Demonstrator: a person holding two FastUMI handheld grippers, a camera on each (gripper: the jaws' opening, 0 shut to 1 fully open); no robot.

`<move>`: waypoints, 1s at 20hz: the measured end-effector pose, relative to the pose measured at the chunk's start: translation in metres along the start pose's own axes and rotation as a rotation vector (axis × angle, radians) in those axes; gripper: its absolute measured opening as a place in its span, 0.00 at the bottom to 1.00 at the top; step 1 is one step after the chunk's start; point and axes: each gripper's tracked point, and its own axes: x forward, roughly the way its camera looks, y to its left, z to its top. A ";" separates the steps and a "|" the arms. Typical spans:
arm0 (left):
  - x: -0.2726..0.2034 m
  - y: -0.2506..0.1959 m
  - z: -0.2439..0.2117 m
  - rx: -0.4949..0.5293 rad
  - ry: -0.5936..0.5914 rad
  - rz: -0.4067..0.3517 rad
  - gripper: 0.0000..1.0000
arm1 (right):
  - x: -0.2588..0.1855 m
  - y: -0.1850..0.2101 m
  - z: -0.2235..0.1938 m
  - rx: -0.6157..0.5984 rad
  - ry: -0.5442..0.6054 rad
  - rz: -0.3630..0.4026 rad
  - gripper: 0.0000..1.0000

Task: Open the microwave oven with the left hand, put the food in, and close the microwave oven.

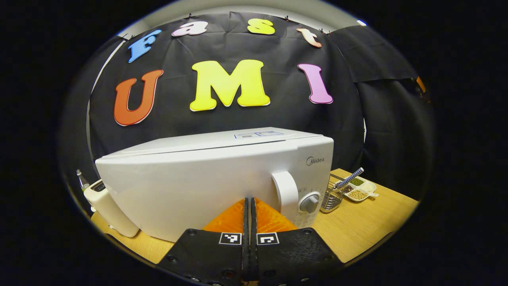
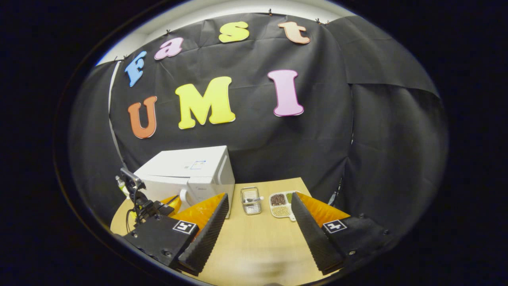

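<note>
1. Left tongs (image 1: 250,206): fingers pressed together, holding nothing, facing closed white boxy microwave oven (image 1: 214,178) on wooden desk (image 1: 357,222).
2. Right tongs (image 2: 258,222): spread wide, empty; white divided food tray (image 2: 281,205) ahead.
3. Suggest opening left tongs, hooking white curved door handle (image 1: 286,192) squarely.

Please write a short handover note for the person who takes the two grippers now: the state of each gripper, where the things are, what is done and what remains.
Left gripper: shut, holding nothing, pointed at the front of the microwave, just left of its door handle.
Right gripper: open, empty, over the table, aimed between the wire basket and the divided tray of beans.
The microwave stands at the table's left side, door closed. The basket and tray stand to its right.
Done: nothing yet; the door is not open.
Left: open the door by the handle with the left gripper, put the food in, close the door.
</note>
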 end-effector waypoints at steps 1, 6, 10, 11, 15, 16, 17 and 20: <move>0.001 0.001 -0.001 0.003 0.002 0.006 0.00 | 0.000 0.000 0.001 -0.002 0.000 0.000 1.00; 0.006 -0.002 -0.002 -0.054 0.021 0.013 0.00 | 0.003 0.014 0.003 -0.015 0.007 0.025 1.00; -0.009 -0.001 0.005 -0.039 0.021 0.010 0.00 | -0.002 0.024 0.009 -0.040 -0.013 0.036 0.92; -0.015 0.001 0.007 -0.032 0.018 0.011 0.00 | -0.004 0.027 0.009 -0.044 -0.017 0.040 1.00; -0.047 0.023 0.001 0.005 0.057 0.081 0.00 | -0.015 0.034 0.009 -0.055 -0.035 0.044 0.92; -0.056 0.027 -0.006 0.011 0.083 0.092 0.32 | -0.018 0.035 0.008 -0.062 -0.040 0.039 1.00; -0.069 0.031 -0.011 0.020 0.095 0.111 0.64 | -0.021 0.037 0.005 -0.066 -0.043 0.037 1.00; -0.098 0.034 -0.020 0.031 0.130 0.115 0.96 | -0.034 0.047 -0.002 -0.070 -0.049 0.042 1.00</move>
